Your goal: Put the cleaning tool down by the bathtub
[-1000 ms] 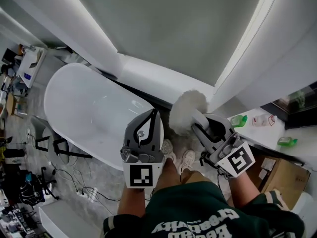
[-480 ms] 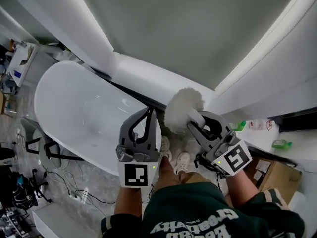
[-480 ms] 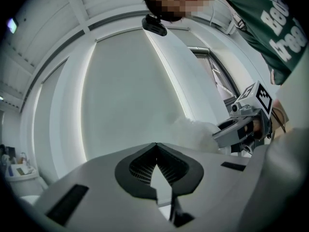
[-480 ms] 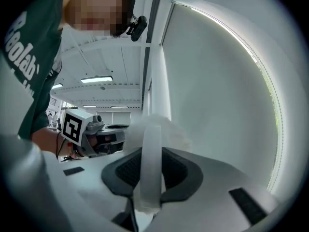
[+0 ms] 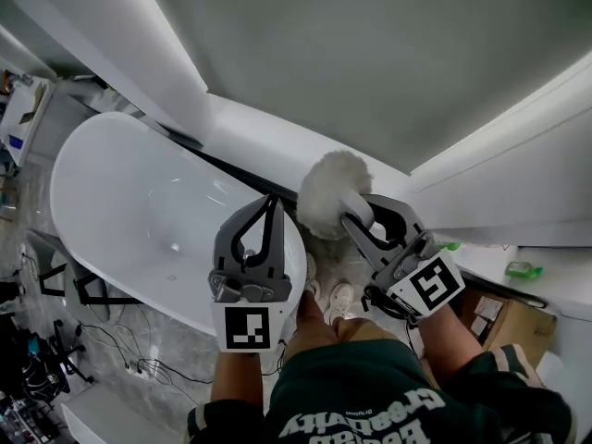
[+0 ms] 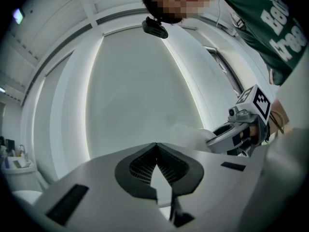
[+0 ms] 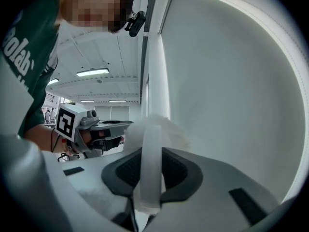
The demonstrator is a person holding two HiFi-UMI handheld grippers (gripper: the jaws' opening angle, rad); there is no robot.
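The cleaning tool is a white handle with a fluffy white head, also seen as a fluffy head. My right gripper is shut on the handle, and the head sticks out past its jaws, close to the wall. In the right gripper view, the right gripper shows the handle pressed between the dark pads. The white bathtub lies below and to the left. My left gripper hovers over the tub's near end, shut with nothing in it; in its own view, the left gripper has its tips together.
The person's shoes stand on the marbled floor between tub and wall. A white counter with a green bottle and a cardboard box are at the right. Cables and a black stand lie left of the tub.
Both grippers have shifted left in the head view, toward the tub's end, with the tool still held. The counter items have slid toward the right edge.
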